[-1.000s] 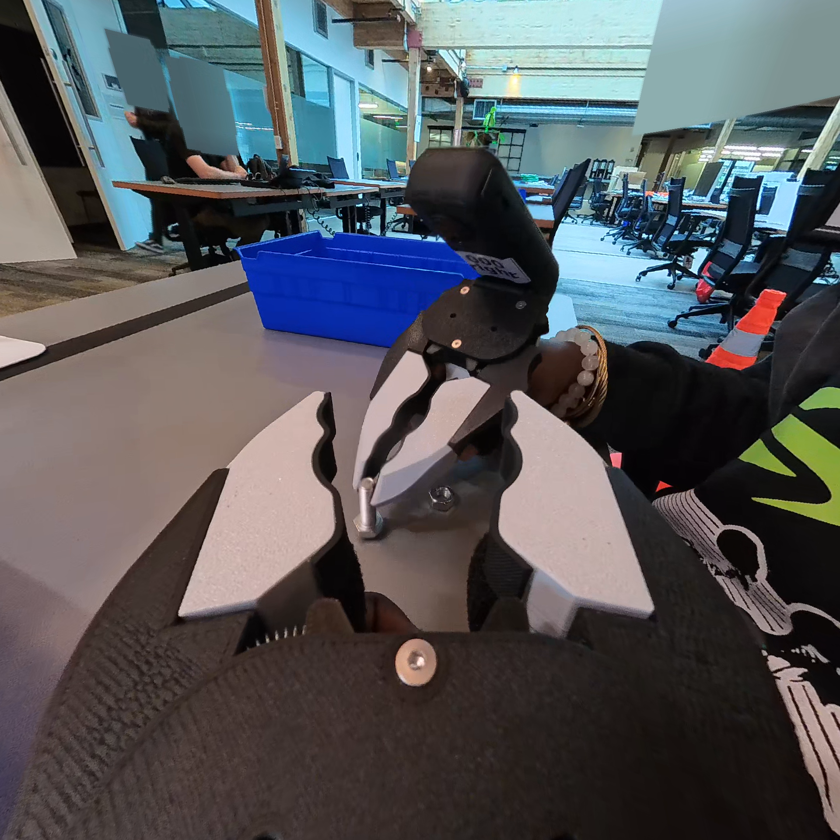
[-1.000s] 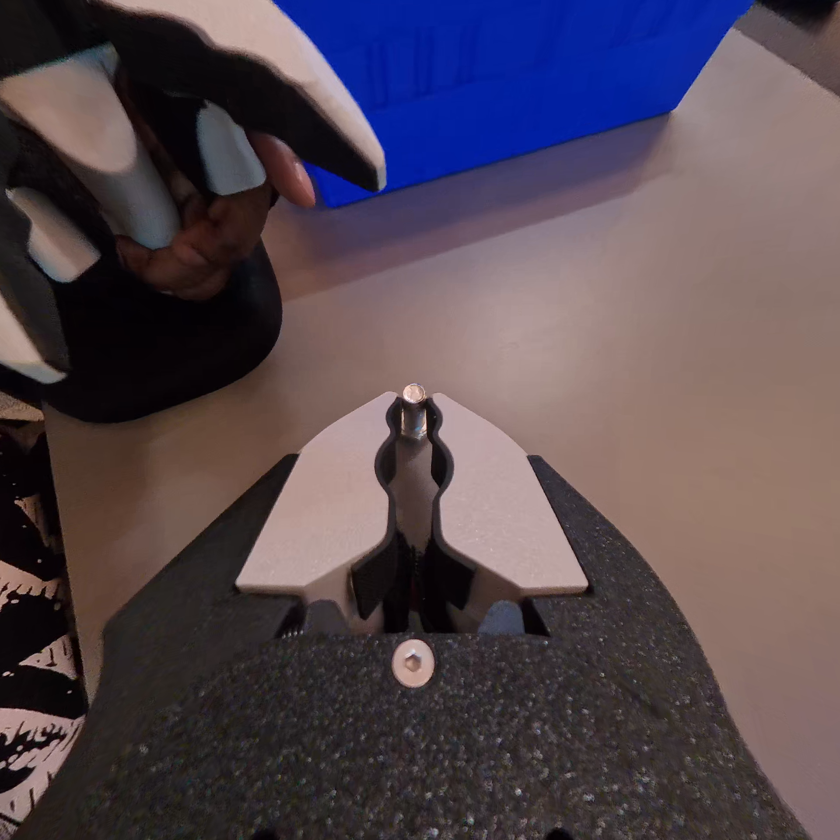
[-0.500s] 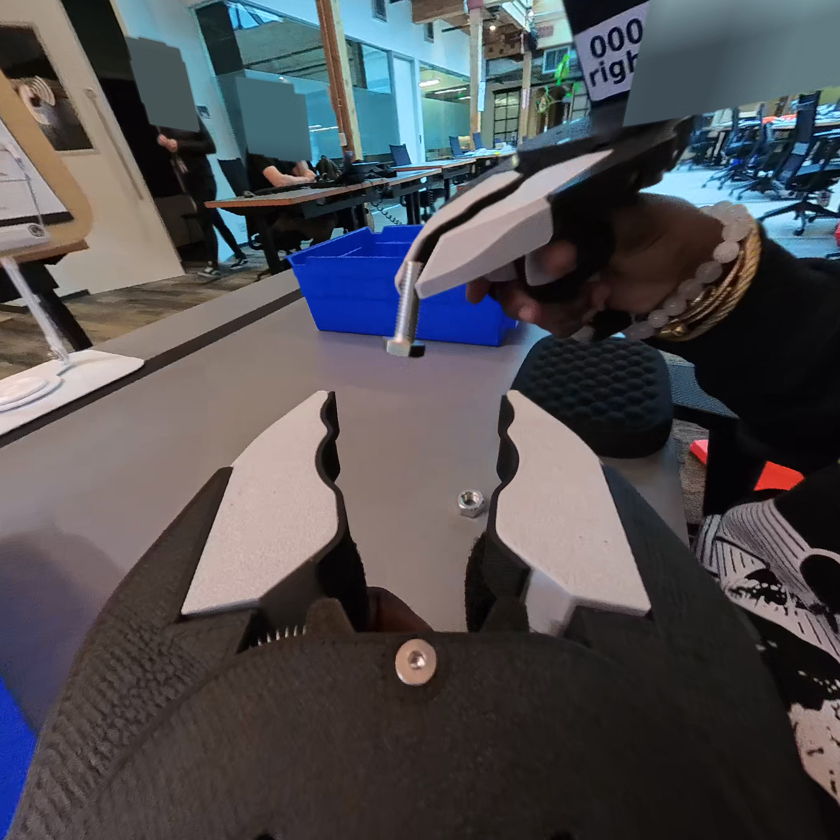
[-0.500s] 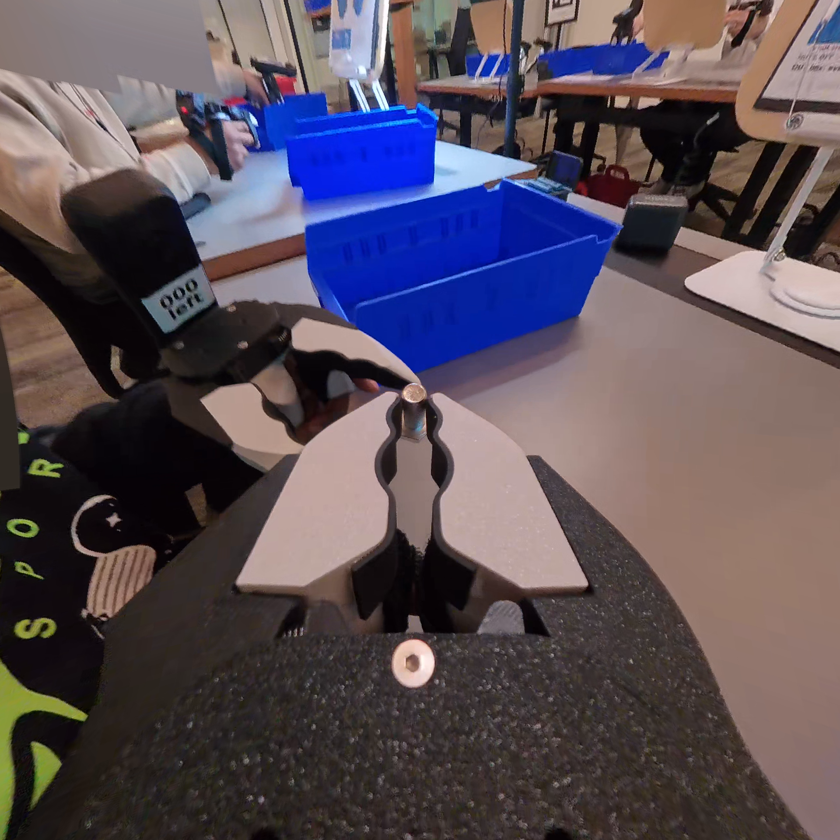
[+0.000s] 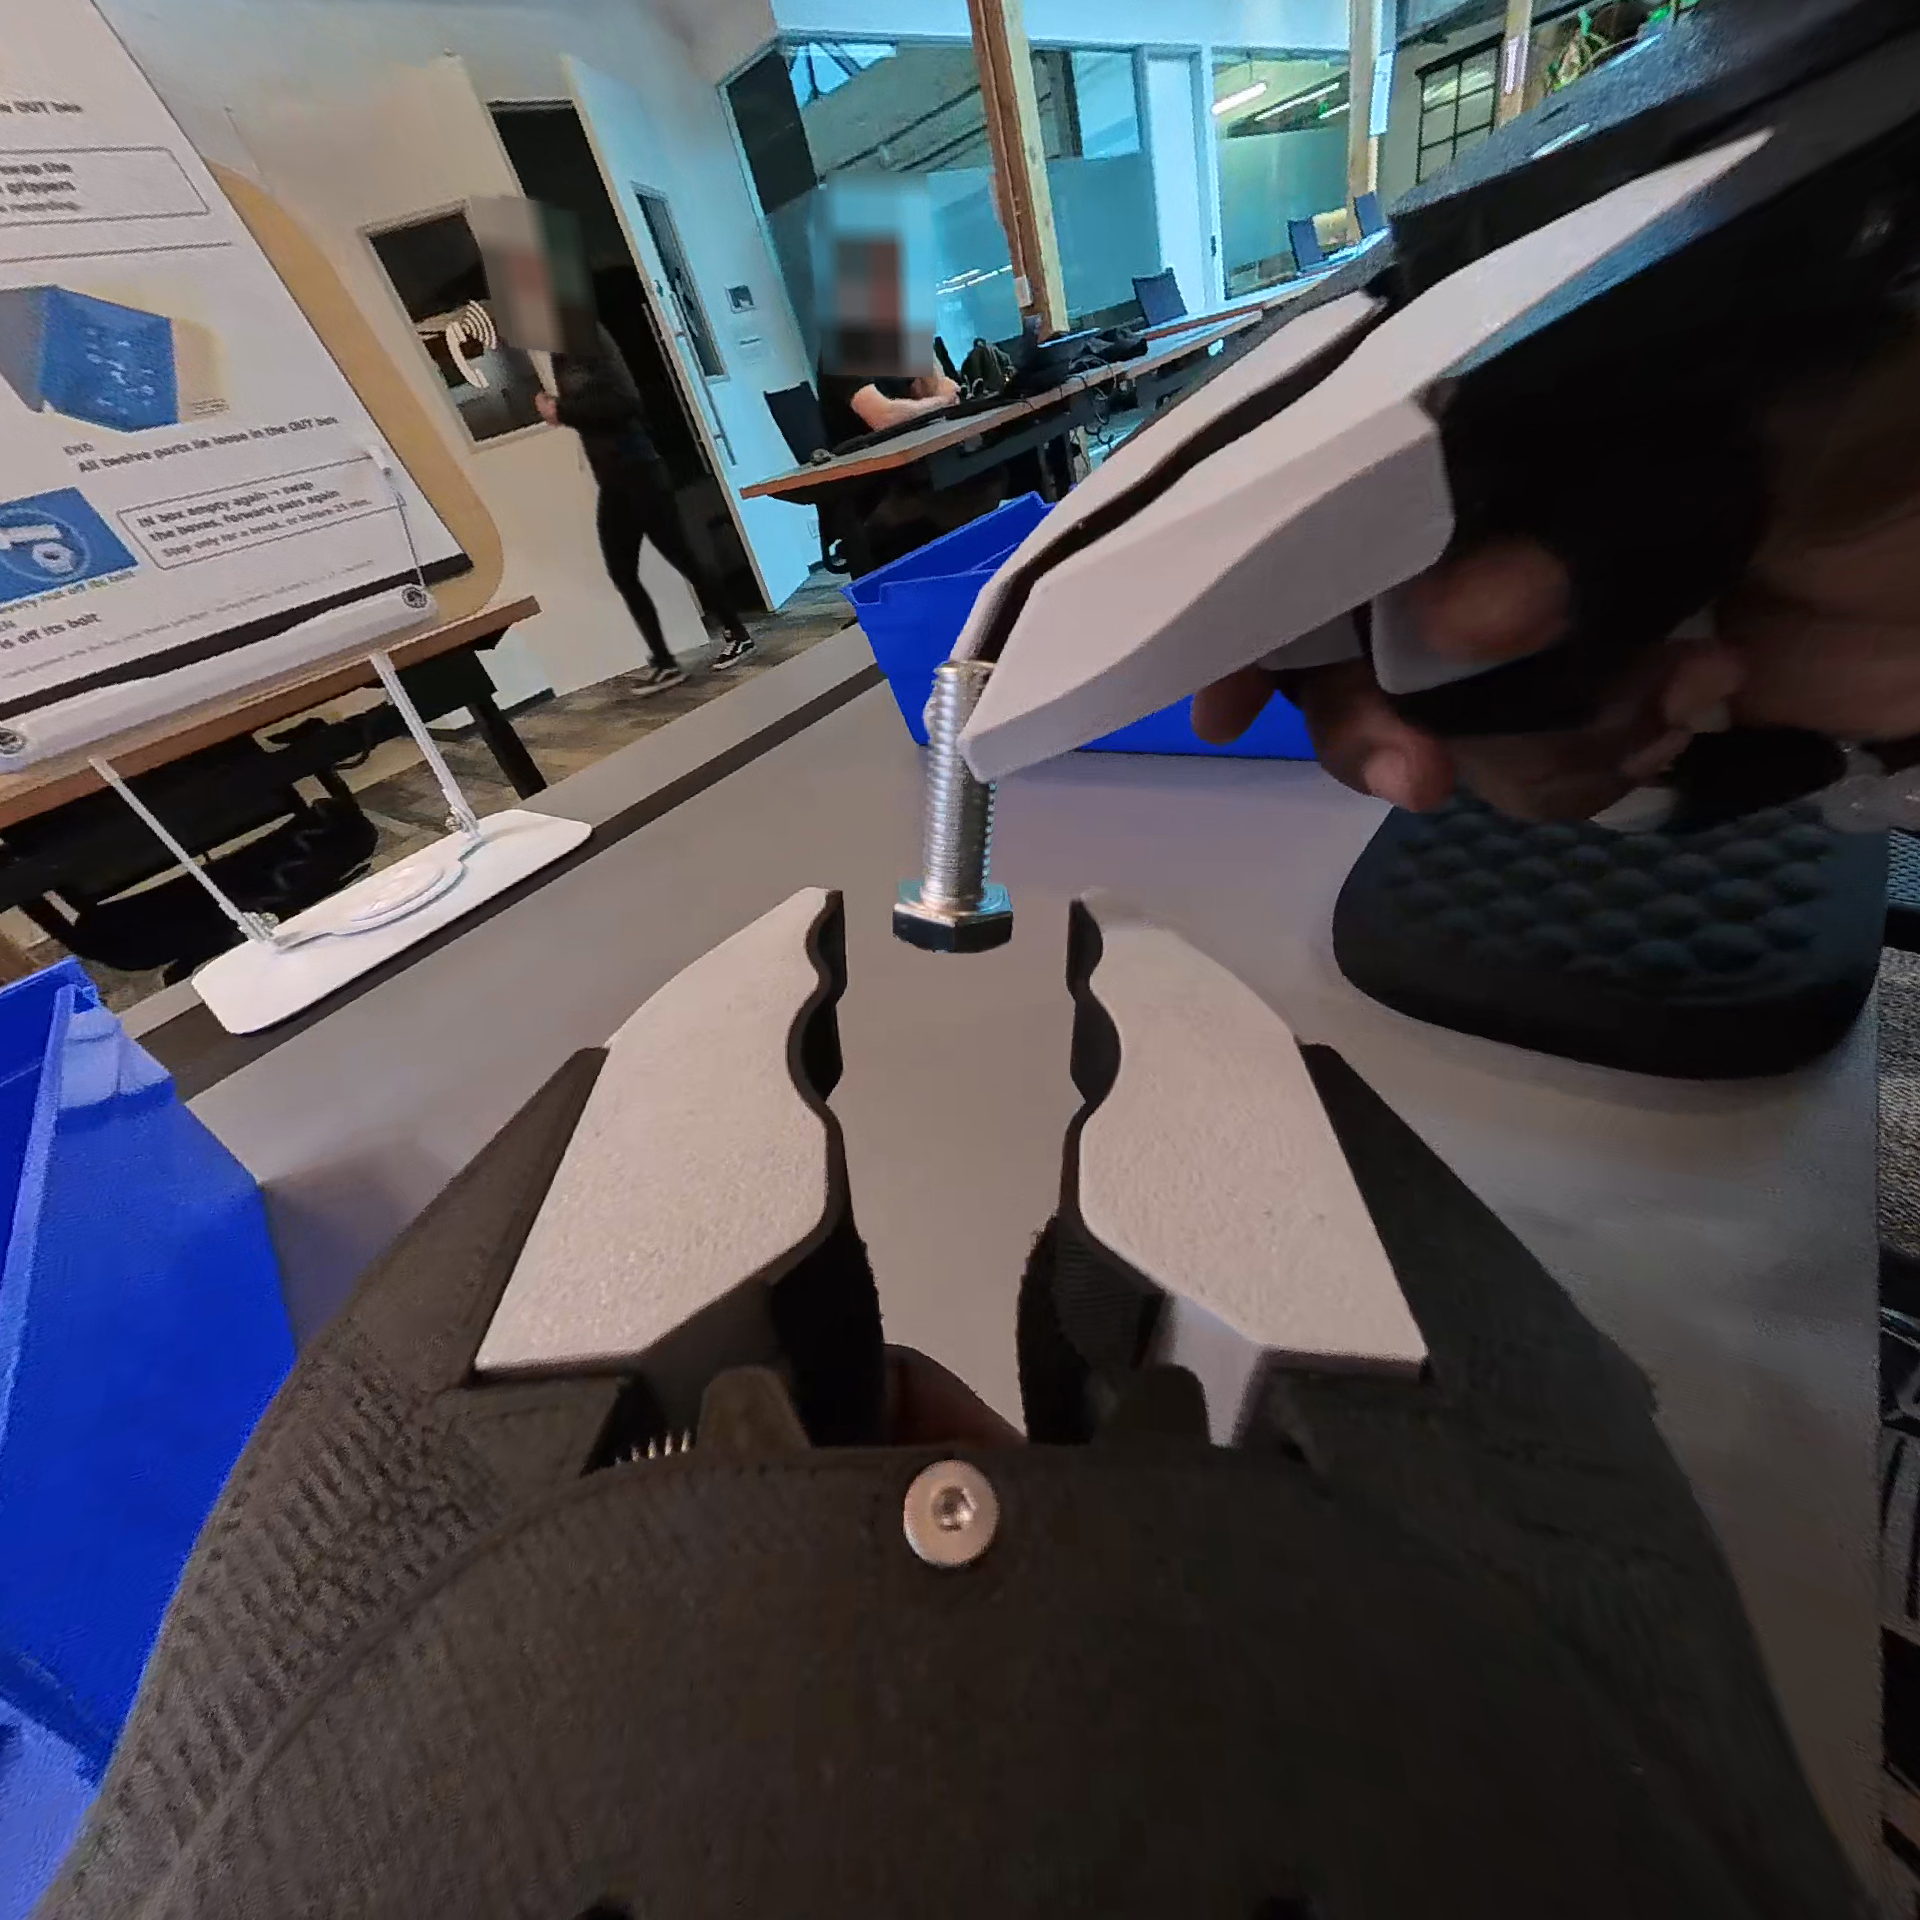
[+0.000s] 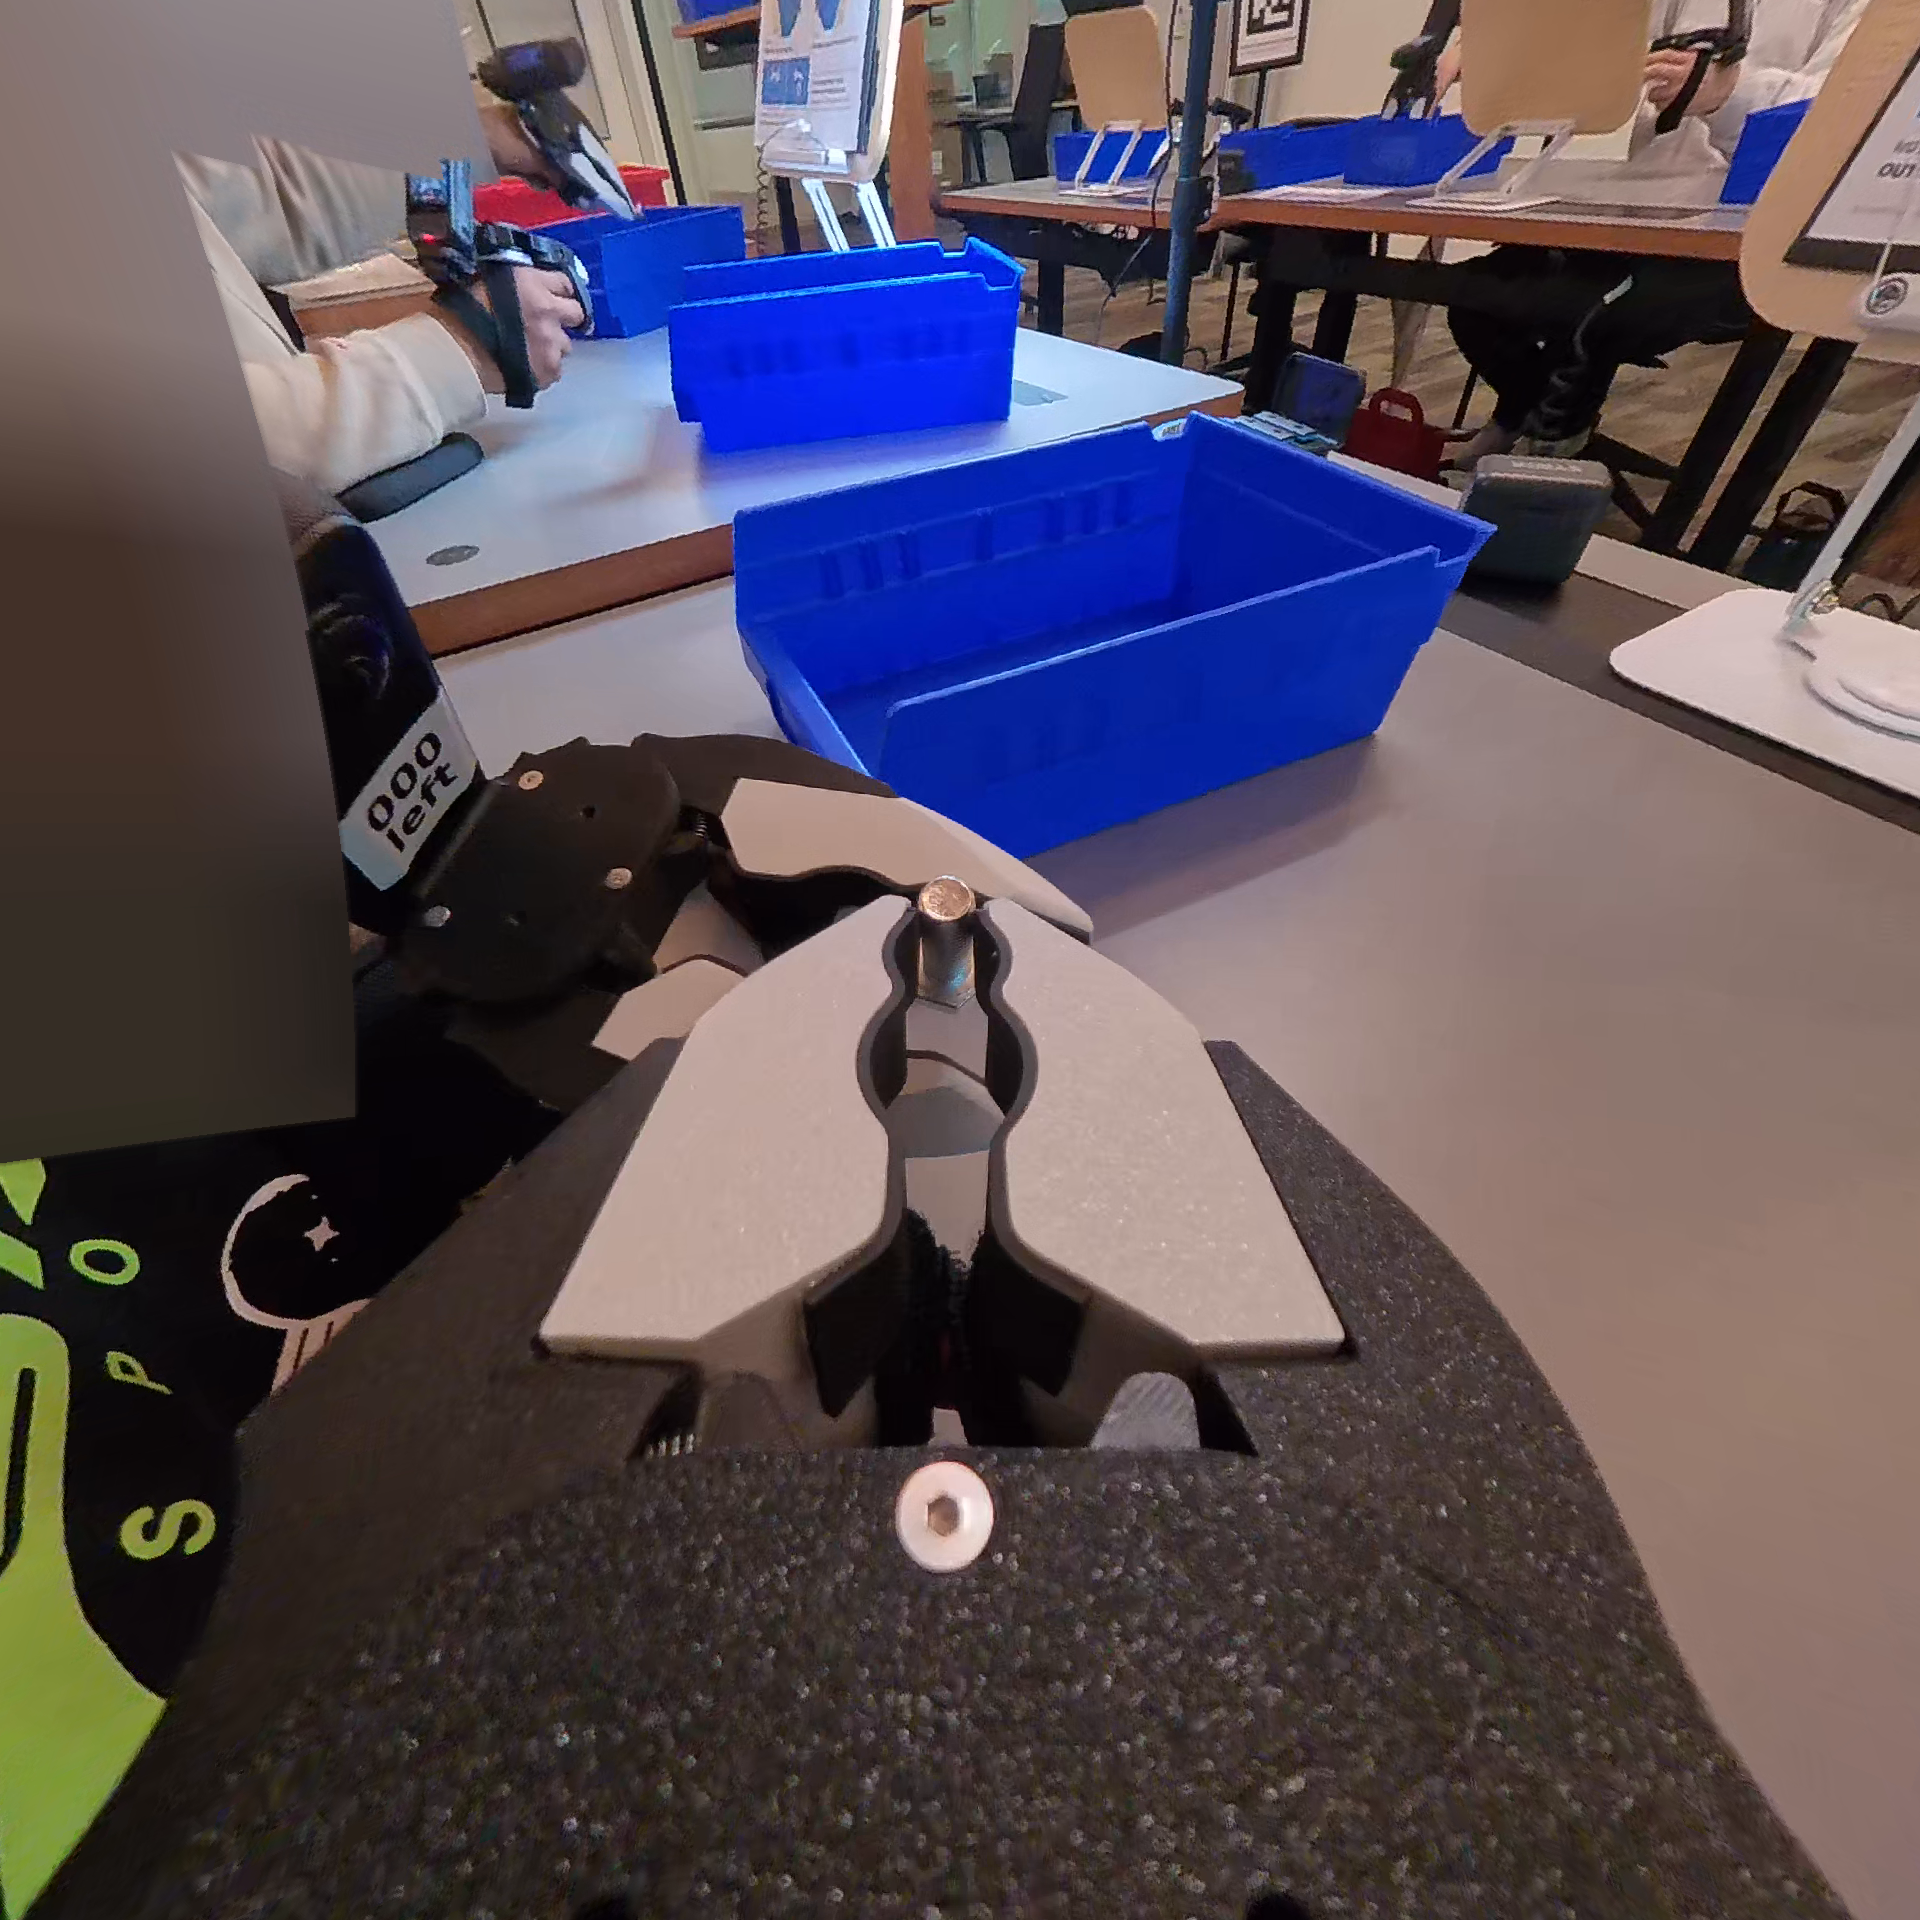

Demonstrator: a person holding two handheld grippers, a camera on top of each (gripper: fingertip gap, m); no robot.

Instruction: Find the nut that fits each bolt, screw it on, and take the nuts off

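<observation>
My right gripper is shut on the threaded end of a silver hex bolt. In the left wrist view it comes in from the upper right and holds the bolt upright, head down, above the grey table. My left gripper is open and empty. The bolt head hangs in the gap at its fingertips, with space on both sides. The left gripper's fingers show just behind the bolt in the right wrist view. No nut shows in either view.
A blue bin stands on the table beyond the grippers and also shows in the left wrist view. A second blue bin is close on the left. A black dimpled pad lies at right, and a white sign stand at left. Left tips to right tips: about 4 cm.
My right gripper lifted the bolt off the table beside a nut and carried it to my left gripper's fingertips. The left jaws have narrowed somewhat. The nut has gone out of view.
</observation>
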